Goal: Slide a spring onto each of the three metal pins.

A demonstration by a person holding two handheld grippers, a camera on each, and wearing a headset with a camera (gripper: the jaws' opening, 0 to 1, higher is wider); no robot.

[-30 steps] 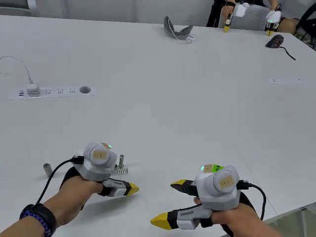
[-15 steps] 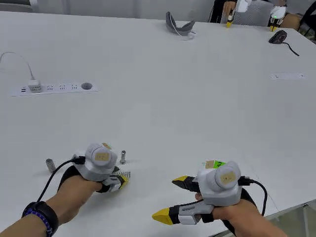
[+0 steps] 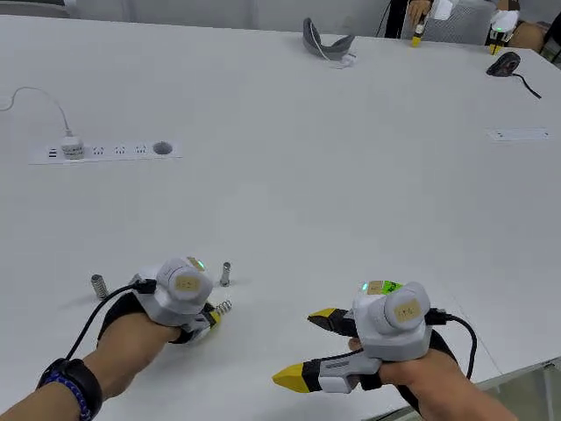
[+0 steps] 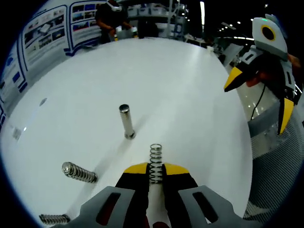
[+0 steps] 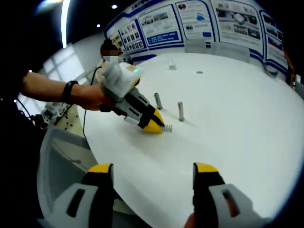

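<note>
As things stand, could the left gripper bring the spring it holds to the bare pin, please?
Probably yes. The left gripper is shut on the spring, the pin stands upright just ahead of its jaws, and only bare table lies between. The right gripper hangs open off to the side.

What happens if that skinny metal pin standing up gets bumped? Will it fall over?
Probably. The pin stands upright, tall and thin on a small foot, so a sideways nudge would likely tip it. It is round, so once down it might roll on the smooth table. It looks like solid metal, so it should stay stiff.
</note>
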